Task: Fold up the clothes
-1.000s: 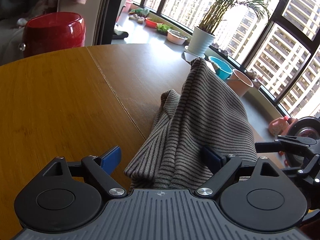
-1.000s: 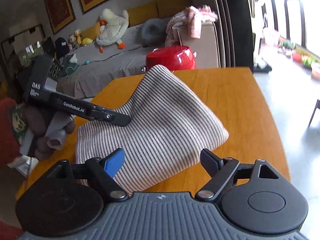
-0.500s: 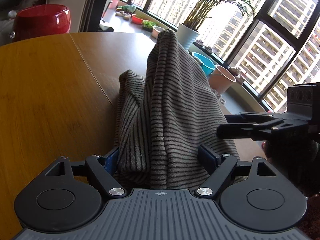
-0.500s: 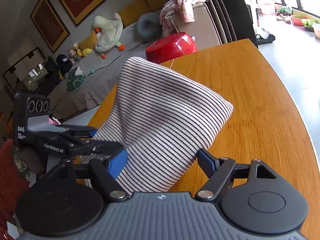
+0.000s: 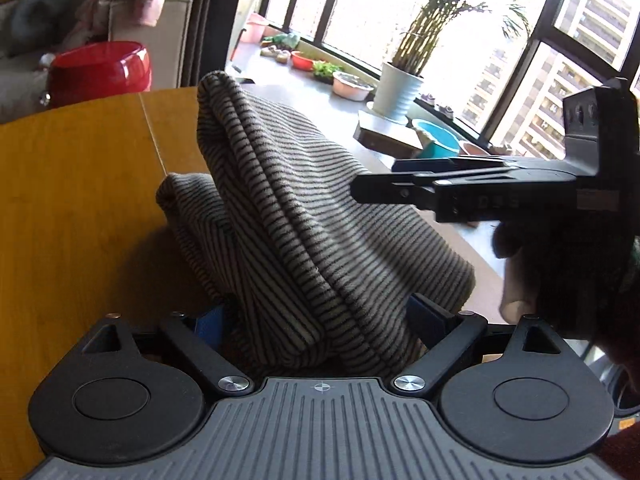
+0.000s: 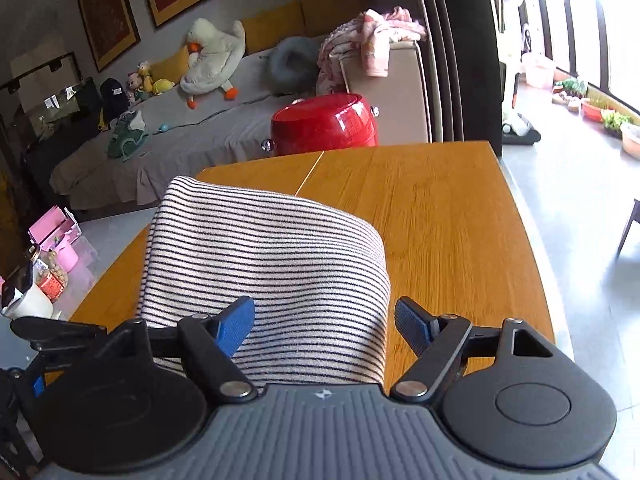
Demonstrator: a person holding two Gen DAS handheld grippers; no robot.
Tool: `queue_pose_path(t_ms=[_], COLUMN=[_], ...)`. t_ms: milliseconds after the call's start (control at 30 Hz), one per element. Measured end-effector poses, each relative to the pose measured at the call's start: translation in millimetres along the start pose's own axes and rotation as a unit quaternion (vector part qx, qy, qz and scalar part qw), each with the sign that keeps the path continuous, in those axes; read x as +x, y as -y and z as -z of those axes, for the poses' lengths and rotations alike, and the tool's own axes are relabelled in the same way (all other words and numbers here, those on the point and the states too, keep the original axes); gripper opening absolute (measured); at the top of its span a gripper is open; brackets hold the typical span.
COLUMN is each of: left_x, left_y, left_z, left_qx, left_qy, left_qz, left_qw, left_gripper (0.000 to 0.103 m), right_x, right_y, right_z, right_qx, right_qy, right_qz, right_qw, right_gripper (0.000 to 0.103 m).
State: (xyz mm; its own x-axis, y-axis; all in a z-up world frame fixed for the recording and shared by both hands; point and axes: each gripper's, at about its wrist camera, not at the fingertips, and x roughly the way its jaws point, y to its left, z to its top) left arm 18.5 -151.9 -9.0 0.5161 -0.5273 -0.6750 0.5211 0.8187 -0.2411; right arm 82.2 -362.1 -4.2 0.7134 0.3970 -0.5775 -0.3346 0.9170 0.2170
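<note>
garment: striped cloth [image 5: 320, 240] bunched up on the wooden table [image 5: 72, 200], one fold peaking upward
left gripper [image 5: 320, 320]: jaws wide and just opening further, cloth between them, pads not pressing it
right gripper [image 6: 324, 320]: jaws apart, cloth lying between, right pad clear of it
behind table: red pot [image 6: 324, 124]

Striped cream-and-black garment [image 6: 272, 264] (red pot [image 6: 324, 126]) on orange-brown table [image 6: 440, 208].
</note>
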Motion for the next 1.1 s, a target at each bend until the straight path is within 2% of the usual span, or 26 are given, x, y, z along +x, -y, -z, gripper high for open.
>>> queue_pose_path(t_ms=[167, 367, 467, 533, 633, 733, 800, 933, 967, 1033, 1067, 1100], left_x=[-11.5, -18.9, -19.9, -21.4, -27.6, -46.1, -49.3, -11.0, 1.9, 23.8, 31.5, 39.1], left_y=[3.5, 1.4, -1.3, -2.8, -7.4, -19.4, -30.1, -42.4, -45.3, -54.8, -62.3, -69.9], left_z=[-0.4, -4.1, -5.3, -5.9, -9.1, -24.6, -43.5, -78.6, -82.9, -86.3, -85.4, -84.6], left_qx=[0.003, 0.002, -0.001, -0.002, -0.005, -0.023, -0.046, -0.062, -0.059, -0.06, -0.07, -0.08], left_qy=[0.01, 0.016, 0.017, 0.018, 0.026, 0.07, 0.087, 0.067, 0.058, 0.043, 0.036, 0.03], left_qz=[-0.009, -0.012, -0.016, -0.018, -0.021, -0.017, -0.001, 0.008, 0.002, -0.001, 0.007, 0.015], left_qw=[0.9999, 0.9998, 0.9997, 0.9997, 0.9994, 0.9972, 0.9952, 0.9958, 0.9966, 0.9973, 0.9969, 0.9962], left_gripper=[0.095, 0.095, 0.095, 0.095, 0.095, 0.095, 0.095, 0.095, 0.091, 0.064, 0.056, 0.052], right_x=[-38.5, -70.2, -66.8, -57.7, -39.6, -29.2, -27.1, -27.1, -27.3, -29.3, -31.1, -33.3], right_y=[-14.7, -52.0, -82.6, -98.4, -111.7, -120.2, -123.9, -128.3, -129.0, -129.2, -128.4, -126.8], right_z=[19.8, 48.0, 65.5, 73.5, 80.8, 85.8, 87.0, 88.5, 89.0, 89.5, 89.7, 90.0], right_qx=[-0.061, -0.159, -0.242, -0.274, -0.293, -0.316, -0.322, -0.323, -0.322, -0.319, -0.316, -0.313], right_qy=[0.025, 0.038, 0.036, 0.032, 0.028, 0.026, 0.02, 0.019, 0.019, 0.023, 0.025, 0.029], right_qz=[0.007, -0.02, -0.025, -0.029, -0.025, -0.019, -0.02, -0.019, -0.019, -0.019, -0.018, -0.016], right_qw=[0.998, 0.986, 0.969, 0.961, 0.955, 0.948, 0.946, 0.946, 0.946, 0.947, 0.948, 0.949], right_gripper=[0.078, 0.079, 0.08, 0.081, 0.081, 0.077, 0.075, 0.075, 0.075, 0.074, 0.073, 0.072])
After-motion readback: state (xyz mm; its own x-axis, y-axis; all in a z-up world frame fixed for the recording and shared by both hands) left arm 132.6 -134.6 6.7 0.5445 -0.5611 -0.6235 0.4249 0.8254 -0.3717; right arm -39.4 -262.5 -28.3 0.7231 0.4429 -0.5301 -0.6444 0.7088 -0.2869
